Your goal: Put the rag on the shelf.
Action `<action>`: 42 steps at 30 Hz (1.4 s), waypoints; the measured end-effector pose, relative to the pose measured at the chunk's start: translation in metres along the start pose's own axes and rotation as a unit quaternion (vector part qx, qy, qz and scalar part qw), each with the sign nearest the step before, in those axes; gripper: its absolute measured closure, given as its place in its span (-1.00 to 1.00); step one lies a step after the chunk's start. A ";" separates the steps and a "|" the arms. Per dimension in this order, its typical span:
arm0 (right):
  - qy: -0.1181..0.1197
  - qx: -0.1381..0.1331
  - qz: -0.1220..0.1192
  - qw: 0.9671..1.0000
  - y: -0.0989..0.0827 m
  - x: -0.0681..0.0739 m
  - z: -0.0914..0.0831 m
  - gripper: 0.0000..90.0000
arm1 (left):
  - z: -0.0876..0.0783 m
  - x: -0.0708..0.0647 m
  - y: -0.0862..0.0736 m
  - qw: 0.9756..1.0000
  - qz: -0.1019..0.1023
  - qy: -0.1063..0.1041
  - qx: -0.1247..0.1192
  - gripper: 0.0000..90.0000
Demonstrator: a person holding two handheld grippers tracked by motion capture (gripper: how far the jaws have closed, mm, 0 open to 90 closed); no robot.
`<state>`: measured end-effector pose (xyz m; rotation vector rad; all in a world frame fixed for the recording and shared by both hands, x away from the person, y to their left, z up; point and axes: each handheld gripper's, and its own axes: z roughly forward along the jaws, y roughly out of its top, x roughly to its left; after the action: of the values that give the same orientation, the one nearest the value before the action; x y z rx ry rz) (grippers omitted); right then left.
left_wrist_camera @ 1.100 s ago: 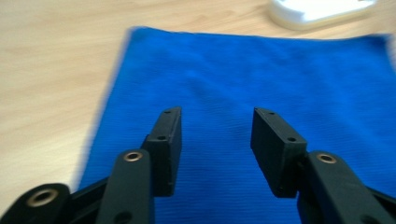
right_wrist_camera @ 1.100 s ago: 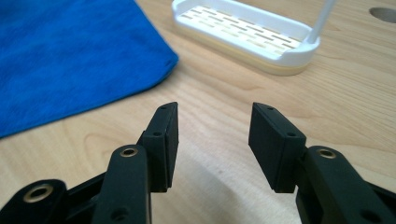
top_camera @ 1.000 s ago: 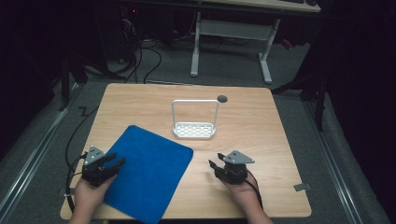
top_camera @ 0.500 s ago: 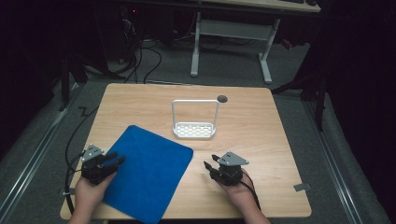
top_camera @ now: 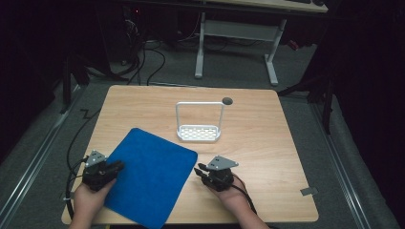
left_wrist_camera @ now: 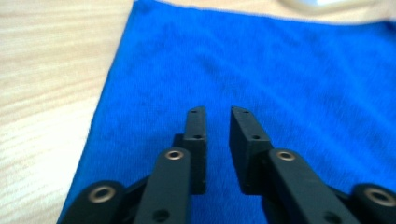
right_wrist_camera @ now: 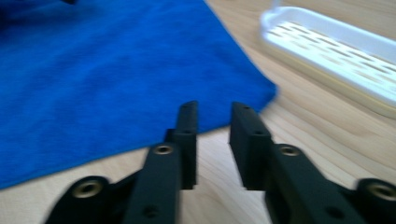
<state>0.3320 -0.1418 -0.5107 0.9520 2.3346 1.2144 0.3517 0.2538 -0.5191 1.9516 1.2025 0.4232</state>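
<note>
A blue cloth point(top_camera: 148, 179) lies flat on the near left of the wooden table point(top_camera: 272, 143). My left gripper point(top_camera: 117, 166) rests over the cloth's left edge and points right. In the left gripper view its jaws point(left_wrist_camera: 218, 112) hover above the cloth point(left_wrist_camera: 289, 60) with a narrow gap and nothing between them; they have just been closing. My right gripper point(top_camera: 203, 170) sits just right of the cloth's right edge and points left. Its jaws point(right_wrist_camera: 214, 106) have also just been closing, stand narrowly apart over bare wood, and face the cloth's corner point(right_wrist_camera: 93, 70).
A white slotted rack point(top_camera: 199, 134) with a tall hoop handle stands at the table's middle, also in the right gripper view point(right_wrist_camera: 336, 51). A small dark disc point(top_camera: 228, 100) lies behind it. A grey tag point(top_camera: 308, 191) sits near the front right corner.
My right gripper has slid left toward the cloth's right edge. Both grippers' jaws stand narrower than before. The left hand and the cloth have stayed put.
</note>
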 end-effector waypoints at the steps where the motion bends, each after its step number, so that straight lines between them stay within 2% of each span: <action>1: 0.004 0.004 -0.007 1.000 0.002 0.003 0.003 0.89 | 0.000 0.000 0.000 1.000 0.002 0.001 0.002 0.81; 2: 0.004 0.004 -0.007 1.000 0.002 0.003 0.003 0.89 | 0.000 0.000 0.000 1.000 0.002 0.001 0.002 0.85; 3: 0.017 0.015 -0.021 1.000 0.004 0.010 0.011 1.00 | 0.000 -0.001 -0.001 1.000 0.009 0.004 0.012 0.92; 5: 0.021 0.019 -0.027 0.999 0.004 0.013 0.014 1.00 | 0.000 -0.002 -0.002 1.000 0.014 0.006 0.018 0.96; 6: 0.042 0.034 -0.042 0.998 0.005 0.021 0.022 1.00 | 0.000 -0.003 -0.003 1.000 0.018 0.008 0.022 1.00; 8: 0.048 0.042 -0.054 0.997 0.007 0.028 0.026 1.00 | 0.002 -0.004 -0.004 0.999 0.027 0.011 0.034 1.00; 11: 0.057 0.053 -0.062 0.995 0.009 0.036 0.034 1.00 | 0.004 -0.005 -0.005 0.999 0.030 0.011 0.040 1.00; 12: 0.057 0.053 -0.062 0.995 0.009 0.036 0.034 1.00 | 0.004 -0.005 -0.005 0.999 0.030 0.011 0.040 1.00; 15: 0.055 0.077 -0.069 0.993 0.007 0.038 0.042 1.00 | 0.007 -0.008 -0.006 0.998 0.039 0.009 0.051 1.00; 17: 0.056 0.077 -0.067 0.993 0.007 0.038 0.042 1.00 | 0.007 -0.008 -0.005 0.998 0.040 0.009 0.052 1.00; 22: 0.048 0.083 -0.072 0.993 0.005 0.034 0.038 1.00 | 0.004 -0.015 -0.009 0.998 0.045 0.002 0.051 1.00; 23: 0.044 0.085 -0.071 0.993 0.004 0.031 0.035 1.00 | 0.003 -0.020 -0.011 0.997 0.054 0.000 0.054 1.00; 30: 0.032 0.086 -0.064 0.994 -0.004 0.022 0.024 1.00 | 0.004 -0.037 -0.009 0.995 0.075 -0.004 0.067 1.00; 31: 0.028 0.088 -0.062 0.994 -0.007 0.018 0.019 1.00 | 0.004 -0.042 -0.009 0.994 0.081 -0.013 0.073 1.00; 32: 0.028 0.088 -0.062 0.994 -0.007 0.018 0.019 1.00 | 0.004 -0.042 -0.009 0.994 0.081 -0.013 0.073 1.00; 33: 0.024 0.089 -0.057 0.994 -0.010 0.013 0.013 1.00 | 0.005 -0.048 -0.009 0.993 0.092 -0.025 0.075 1.00; 35: 0.021 0.088 -0.053 0.994 -0.012 0.010 0.010 1.00 | 0.006 -0.051 -0.008 0.992 0.093 -0.032 0.075 1.00; 36: 0.017 0.087 -0.043 0.995 -0.016 0.005 0.005 1.00 | 0.007 -0.053 -0.007 0.992 0.095 -0.039 0.075 1.00; 42: -0.005 0.089 -0.023 0.996 -0.024 -0.005 -0.006 1.00 | 0.015 -0.070 -0.001 0.986 0.120 -0.072 0.088 1.00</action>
<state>0.3224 -0.1588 -0.5264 0.9517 2.4748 0.9945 0.3259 0.1871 -0.5212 2.2496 0.9439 0.3004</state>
